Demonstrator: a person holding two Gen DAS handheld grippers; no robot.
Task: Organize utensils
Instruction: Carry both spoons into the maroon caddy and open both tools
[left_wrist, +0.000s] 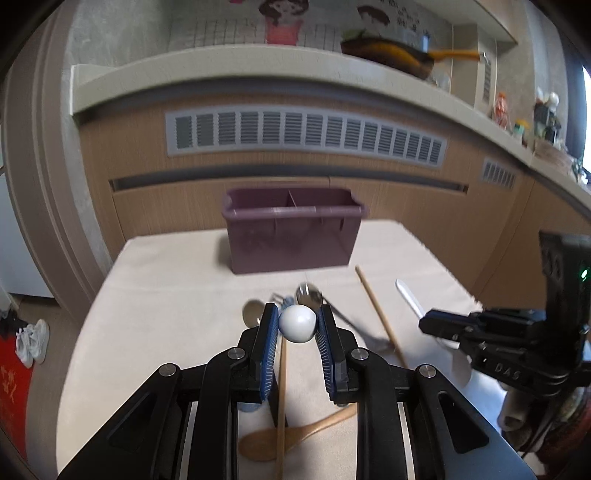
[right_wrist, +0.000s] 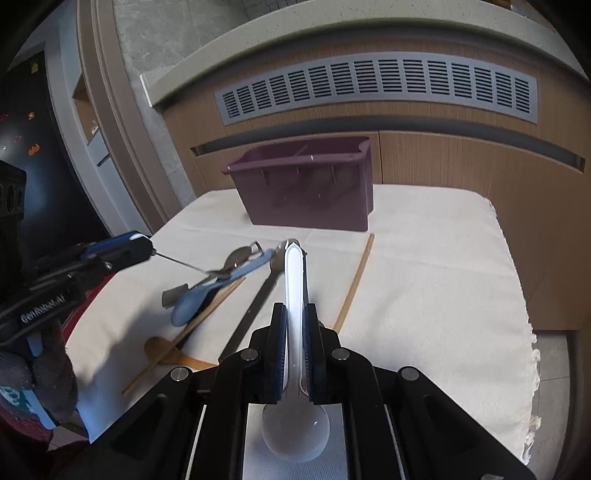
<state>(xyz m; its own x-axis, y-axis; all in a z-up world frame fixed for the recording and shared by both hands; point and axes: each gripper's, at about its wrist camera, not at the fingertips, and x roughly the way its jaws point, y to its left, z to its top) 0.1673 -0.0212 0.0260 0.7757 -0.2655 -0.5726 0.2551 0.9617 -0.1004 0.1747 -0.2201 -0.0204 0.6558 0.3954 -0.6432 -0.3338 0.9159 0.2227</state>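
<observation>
A purple divided utensil bin (left_wrist: 291, 236) stands at the far end of a cloth-covered table; it also shows in the right wrist view (right_wrist: 306, 192). My left gripper (left_wrist: 297, 325) is shut on a white round utensil end (left_wrist: 297, 324), held above the table. In the right wrist view the left gripper (right_wrist: 147, 249) holds a thin metal-stemmed spoon (right_wrist: 236, 258). My right gripper (right_wrist: 294, 332) is shut on a white plastic spoon (right_wrist: 294, 280), handle pointing forward, bowl (right_wrist: 295, 435) toward the camera. The right gripper (left_wrist: 428, 325) shows at the right in the left wrist view.
On the cloth (right_wrist: 424, 277) lie a wooden spoon (left_wrist: 280, 439), wooden chopsticks (left_wrist: 380, 317) (right_wrist: 354, 280), metal spoons (left_wrist: 310, 293), a blue spoon (right_wrist: 207, 295) and a dark flat utensil (right_wrist: 255, 306). A wooden cabinet with vent grilles (left_wrist: 303, 134) stands behind the table.
</observation>
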